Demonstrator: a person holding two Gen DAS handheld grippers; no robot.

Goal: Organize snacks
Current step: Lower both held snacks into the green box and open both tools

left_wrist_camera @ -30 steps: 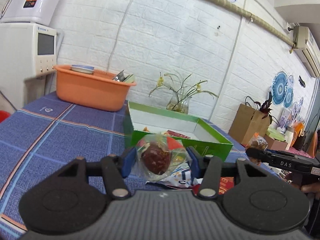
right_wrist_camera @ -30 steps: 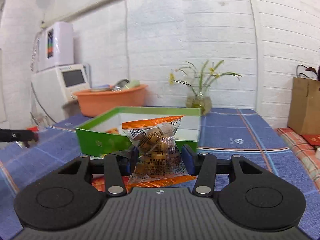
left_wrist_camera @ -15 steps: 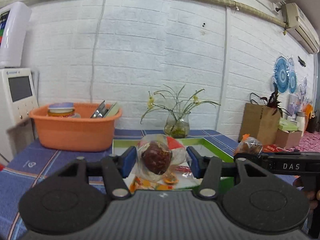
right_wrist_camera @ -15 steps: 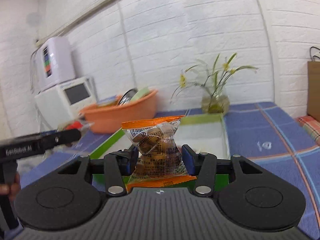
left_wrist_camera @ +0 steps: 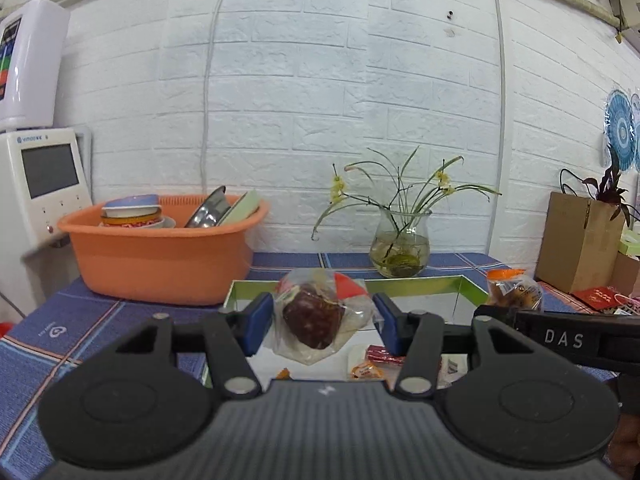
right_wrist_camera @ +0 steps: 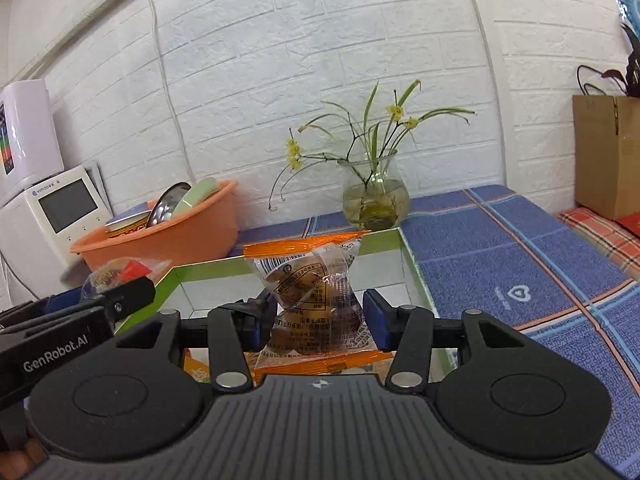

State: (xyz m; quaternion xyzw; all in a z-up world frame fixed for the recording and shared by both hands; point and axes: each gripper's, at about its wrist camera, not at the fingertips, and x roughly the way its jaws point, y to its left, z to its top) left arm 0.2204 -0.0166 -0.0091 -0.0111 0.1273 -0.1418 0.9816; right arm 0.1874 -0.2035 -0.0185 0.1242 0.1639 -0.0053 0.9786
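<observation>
My left gripper (left_wrist_camera: pixel 322 322) is shut on a clear packet with a dark brown snack (left_wrist_camera: pixel 314 316) and holds it above the green box (left_wrist_camera: pixel 420 282). Several small wrapped snacks (left_wrist_camera: pixel 378 362) lie on the box's white floor. My right gripper (right_wrist_camera: pixel 316 314) is shut on an orange-edged clear packet of brown snacks (right_wrist_camera: pixel 310 292), also above the green box (right_wrist_camera: pixel 412 264). The right gripper and its packet (left_wrist_camera: pixel 514 290) show at the right of the left wrist view. The left gripper and its packet (right_wrist_camera: pixel 120 274) show at the left of the right wrist view.
An orange basin (left_wrist_camera: pixel 160 256) with dishes stands at the back left. A glass vase with flowers (left_wrist_camera: pixel 400 248) stands behind the box by the white brick wall. A white appliance (left_wrist_camera: pixel 44 184) is at far left. A brown paper bag (left_wrist_camera: pixel 580 236) is at right. The blue checked tablecloth (right_wrist_camera: pixel 520 248) extends right.
Both grippers have moved forward and over the green box, each still holding its packet. The views now look down into the box from closer.
</observation>
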